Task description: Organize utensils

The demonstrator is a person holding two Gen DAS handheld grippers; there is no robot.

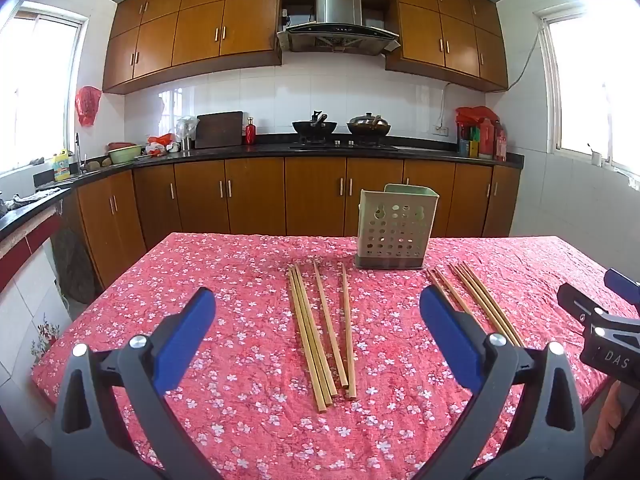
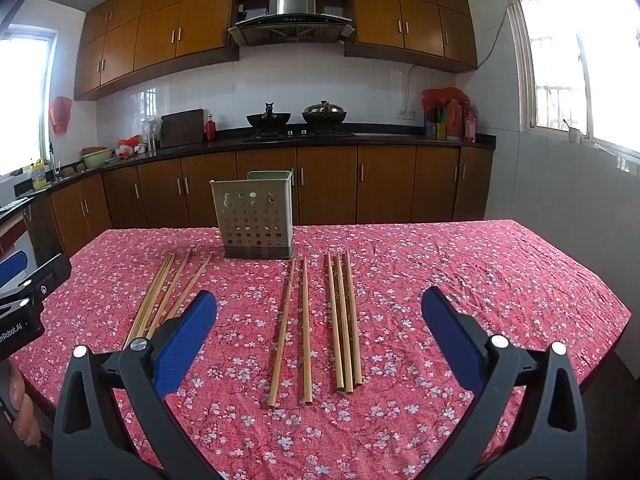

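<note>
Looking along my left gripper [image 1: 318, 336], I see its blue pads spread as wide as they go, nothing between them but cloth and wood lying below. It hovers above the near part of the table [image 1: 120, 304], which is covered by a red cloth with small white blossoms.

Furthest left on the cloth is the left group of chopsticks [image 1: 320, 328]: 5 bamboo sticks as far as I can count, 3 packed side by side, then 2 that lie apart at the far end and nearly meet at the near end. They run away from me toward the utensil holder [image 1: 392, 232].

That holder is a pale green box with round holes in its front wall and a dark base. It stands upright near the far edge of the table, between the 2 groups and just beyond their far tips. I cannot see into it.

To the right lies the right group of chopsticks [image 2: 320, 320], also 5: 2 loose ones with a gap between them, then 3 touching each other. All lie flat on the cloth.

My right gripper [image 2: 320, 336] hangs over this second group, jaws equally wide and holding nothing. In the left wrist view its black body shows at the right edge, with fingers of the person's hand [image 1: 608, 420] beneath it.
</note>
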